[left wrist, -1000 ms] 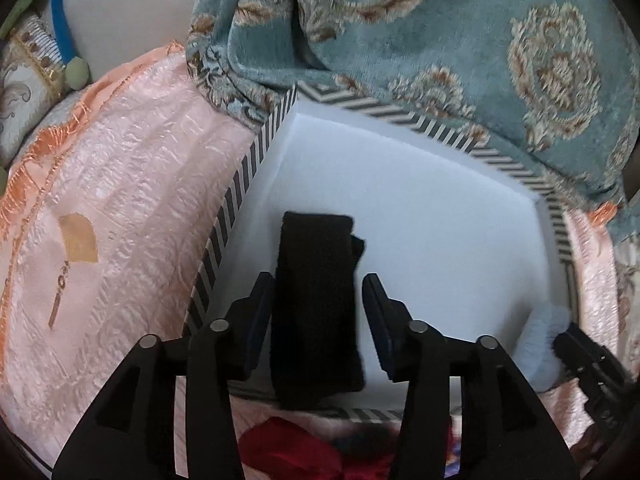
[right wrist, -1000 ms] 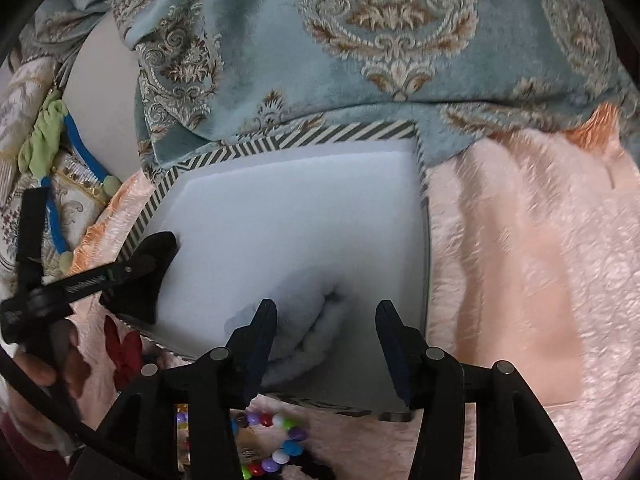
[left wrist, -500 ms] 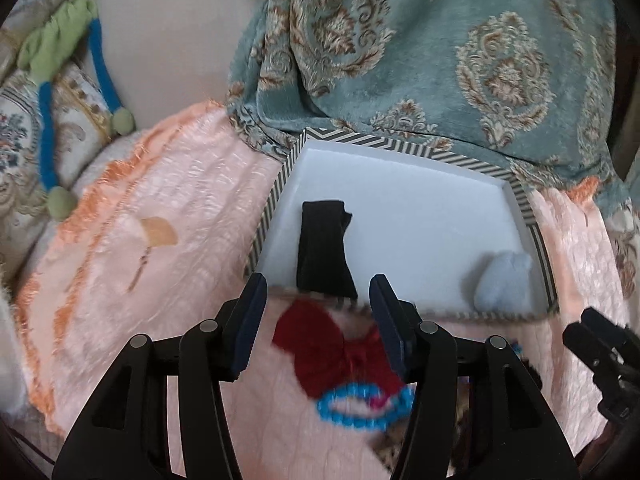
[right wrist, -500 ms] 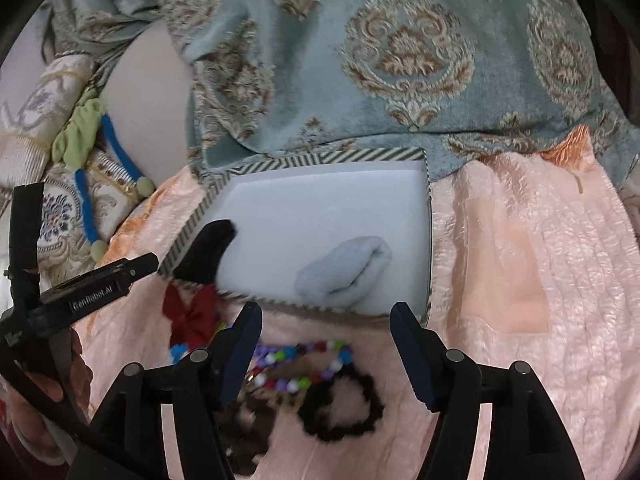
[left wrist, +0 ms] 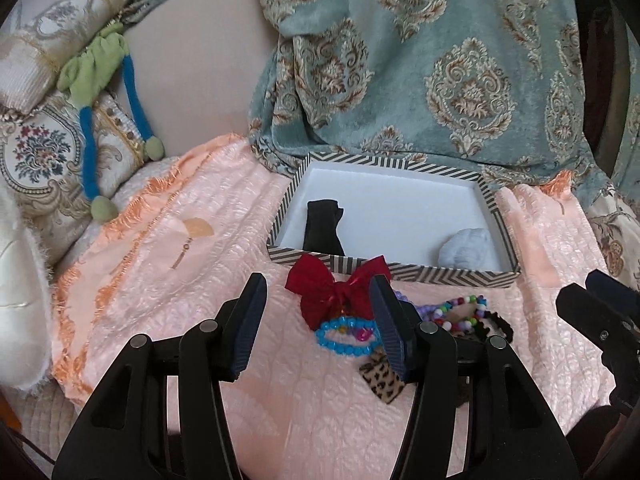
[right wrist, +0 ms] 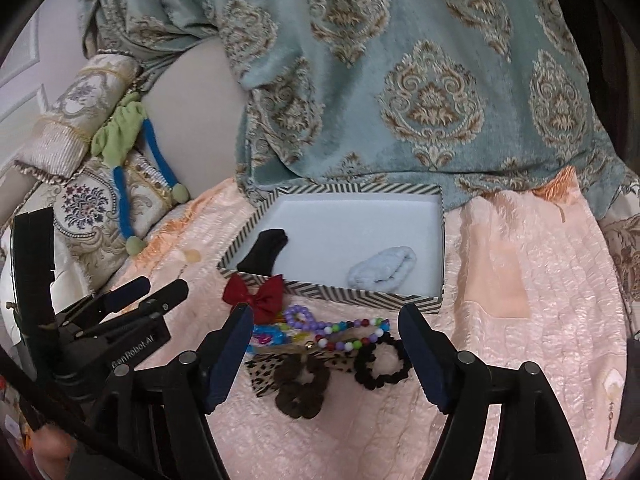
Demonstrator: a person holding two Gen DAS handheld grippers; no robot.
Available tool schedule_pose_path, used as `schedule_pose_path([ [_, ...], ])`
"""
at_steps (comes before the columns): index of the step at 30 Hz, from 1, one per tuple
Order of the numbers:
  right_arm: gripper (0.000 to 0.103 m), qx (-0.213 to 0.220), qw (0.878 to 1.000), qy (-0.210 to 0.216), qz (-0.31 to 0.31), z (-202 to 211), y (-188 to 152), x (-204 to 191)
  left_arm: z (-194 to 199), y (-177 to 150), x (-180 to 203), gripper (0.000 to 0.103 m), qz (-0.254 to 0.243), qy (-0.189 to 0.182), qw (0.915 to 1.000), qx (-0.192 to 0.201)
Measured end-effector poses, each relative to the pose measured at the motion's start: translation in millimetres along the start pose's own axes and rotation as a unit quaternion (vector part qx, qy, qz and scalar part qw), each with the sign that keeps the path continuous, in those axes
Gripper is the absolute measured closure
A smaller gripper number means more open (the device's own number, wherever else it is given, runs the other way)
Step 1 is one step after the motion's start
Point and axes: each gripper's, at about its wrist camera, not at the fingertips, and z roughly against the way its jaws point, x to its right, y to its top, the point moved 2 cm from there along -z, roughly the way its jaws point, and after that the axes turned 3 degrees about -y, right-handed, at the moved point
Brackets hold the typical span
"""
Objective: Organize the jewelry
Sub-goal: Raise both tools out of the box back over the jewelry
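A striped box (left wrist: 392, 269) with a white floor lies on the pink cloth. Inside it are a black band (left wrist: 324, 220) at the left and a pale blue scrunchie (left wrist: 464, 246) at the right. In front of the box lie a red bow (left wrist: 336, 288), a blue bead bracelet (left wrist: 344, 336), coloured bead strings (right wrist: 352, 336), a leopard bow (right wrist: 264, 368), a brown scrunchie (right wrist: 300, 388) and a black scrunchie (right wrist: 382, 360). My left gripper (left wrist: 316, 292) hovers open over the bow, holding nothing. My right gripper (right wrist: 326, 316) hovers over the beads, its jaws opening and empty.
A teal patterned blanket (left wrist: 440, 60) drapes behind the box. Embroidered cushions (left wrist: 44, 152) and a green and blue soft toy (left wrist: 96, 76) sit at the left. The pink cloth (right wrist: 520, 280) spreads bare to the right of the box.
Both grippers have drawn back and risen away from the box, leaving the black band and the blue scrunchie lying inside. The right jaws have widened. The loose jewelry pile has come into view.
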Motion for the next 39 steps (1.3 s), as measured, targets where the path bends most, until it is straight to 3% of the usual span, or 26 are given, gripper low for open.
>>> schedule_pose_path([
  [17,0.030,0.035,0.999,-0.001,0.009,47.4,-4.3,-11.8,51.5,-14.8,-3.6,0.050,0.006,0.006,0.9993,0.037],
  [33,0.029,0.036,0.999,-0.003,-0.009,51.5,-7.9,2.8,49.7,-17.0,-44.6,0.050,0.072,0.002,0.9973,0.019],
  [39,0.029,0.030,1.000,0.000,-0.009,46.9,-9.1,2.4,43.7,-19.5,-44.5,0.050,0.072,0.004,0.9974,0.012],
])
